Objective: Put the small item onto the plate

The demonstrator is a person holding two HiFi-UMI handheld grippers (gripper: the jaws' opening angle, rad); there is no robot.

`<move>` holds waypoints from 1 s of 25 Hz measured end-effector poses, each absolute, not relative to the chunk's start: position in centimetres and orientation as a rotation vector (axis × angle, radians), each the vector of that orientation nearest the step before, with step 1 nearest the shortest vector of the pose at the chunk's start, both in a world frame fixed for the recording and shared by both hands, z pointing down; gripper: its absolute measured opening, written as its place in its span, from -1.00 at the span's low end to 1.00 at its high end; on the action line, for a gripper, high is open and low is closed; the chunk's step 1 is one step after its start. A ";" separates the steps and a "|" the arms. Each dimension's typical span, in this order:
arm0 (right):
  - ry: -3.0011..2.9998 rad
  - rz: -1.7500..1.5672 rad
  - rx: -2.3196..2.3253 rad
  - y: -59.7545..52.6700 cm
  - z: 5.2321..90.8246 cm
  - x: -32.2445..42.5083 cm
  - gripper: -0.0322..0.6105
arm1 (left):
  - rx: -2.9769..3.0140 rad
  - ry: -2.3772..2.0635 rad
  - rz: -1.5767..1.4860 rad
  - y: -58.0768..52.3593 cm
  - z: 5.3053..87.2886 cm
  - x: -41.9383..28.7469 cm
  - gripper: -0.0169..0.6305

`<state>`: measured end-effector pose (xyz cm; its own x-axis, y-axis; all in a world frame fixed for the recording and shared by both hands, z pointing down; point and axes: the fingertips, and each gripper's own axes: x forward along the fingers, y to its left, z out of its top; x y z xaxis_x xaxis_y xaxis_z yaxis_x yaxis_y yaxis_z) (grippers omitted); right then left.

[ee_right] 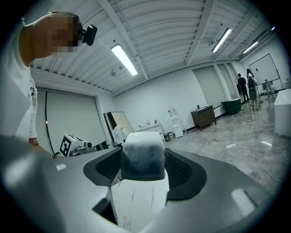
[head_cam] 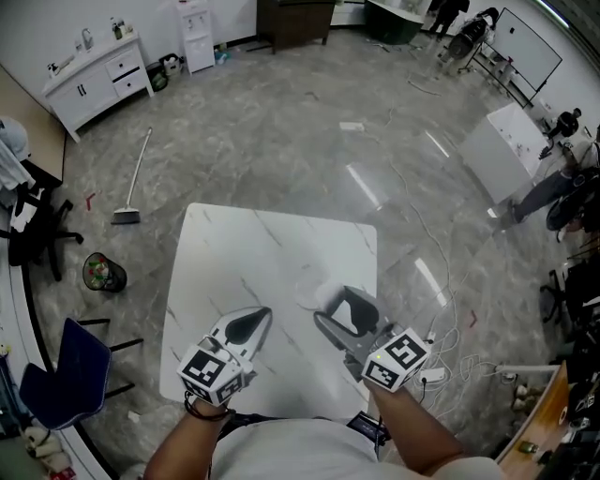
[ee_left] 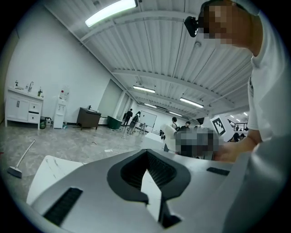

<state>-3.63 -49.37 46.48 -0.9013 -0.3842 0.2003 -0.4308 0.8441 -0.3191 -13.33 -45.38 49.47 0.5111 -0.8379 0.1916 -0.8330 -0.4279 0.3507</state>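
**Bright, warped edges**

Long white ceiling strip lights (ee_left: 111,11) above the left gripper (ee_left: 146,157) give bright, even light. Glare streaks the glossy grey stone floor (head_cam: 364,186) beyond the right gripper (head_cam: 336,305), whose frosted grey rounded cube (ee_right: 142,157) looks soft.

head: steeply down on table (head_cam: 244,253) | gripper views: close along jaws, tilted upward (table shared)

I am working in a large open robotics lab hall. A polished grey stone-look floor (head_cam: 281,141) runs far out around my white marble-patterned square table (head_cam: 244,253). Loose white cables (head_cam: 450,309) trail over it, and a long-handled broom (head_cam: 134,183) lies there. A white sink cabinet (head_cam: 94,80), a white water dispenser (head_cam: 197,37) and a wheeled whiteboard (head_cam: 530,47) line the edges. Long strip lights (ee_left: 111,12) hang under a ribbed white ceiling (ee_left: 173,54).
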 end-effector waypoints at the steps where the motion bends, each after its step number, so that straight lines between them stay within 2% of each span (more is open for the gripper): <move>1: -2.877 0.552 0.651 -49.9 47.5 -3.8 0.01 | 2.352 -1.366 -0.011 -45.8 50.2 -13.5 -0.93; 13: -2.632 0.665 0.724 -56.3 62.9 -4.0 0.01 | 2.355 -1.226 0.114 -50.7 58.7 -13.0 -0.93; 25: -2.441 0.742 0.757 -59.6 74.6 -3.9 0.01 | 2.331 -1.120 0.172 -53.0 66.6 -11.4 -0.93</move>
